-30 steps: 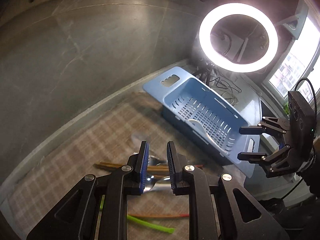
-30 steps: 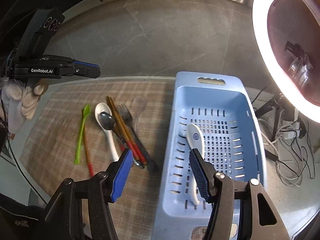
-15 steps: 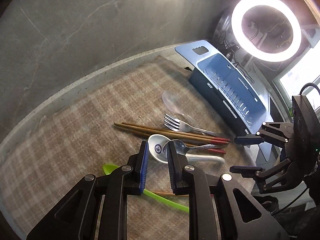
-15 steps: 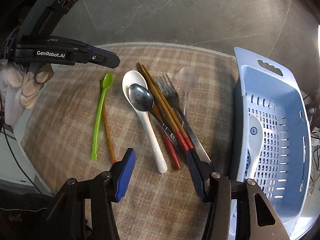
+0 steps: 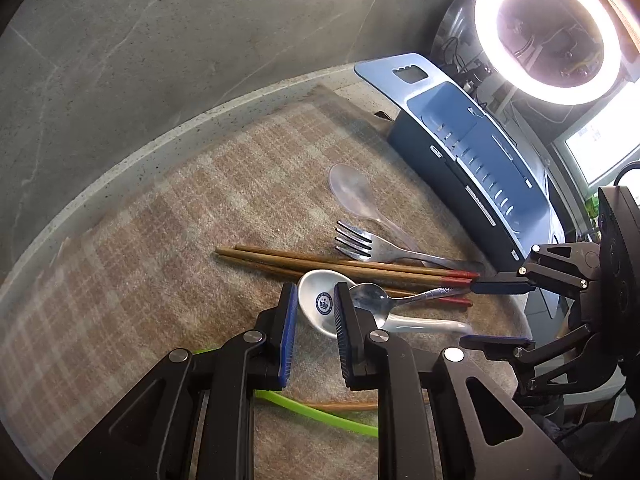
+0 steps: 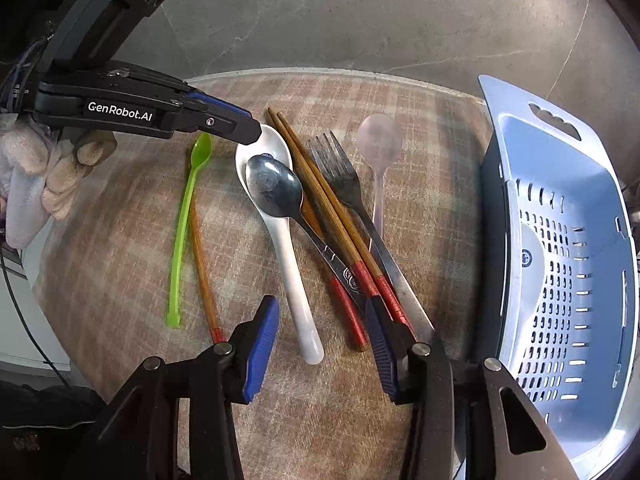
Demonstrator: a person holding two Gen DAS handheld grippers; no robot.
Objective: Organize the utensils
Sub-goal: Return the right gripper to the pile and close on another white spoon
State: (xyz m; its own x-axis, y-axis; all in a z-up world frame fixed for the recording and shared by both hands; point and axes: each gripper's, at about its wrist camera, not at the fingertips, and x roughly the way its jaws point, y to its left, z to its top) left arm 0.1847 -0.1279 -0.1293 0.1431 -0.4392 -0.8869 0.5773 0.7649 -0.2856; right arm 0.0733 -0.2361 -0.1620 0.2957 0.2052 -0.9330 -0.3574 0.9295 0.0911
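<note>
While jaws gape, white spoon handle between right gripper.

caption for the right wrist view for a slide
Open right gripper over white spoon handle; blue basket at right.

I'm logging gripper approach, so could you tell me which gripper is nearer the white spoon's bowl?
Left: the left gripper hangs at the white spoon bowl; the right gripper straddles its handle end.
</note>
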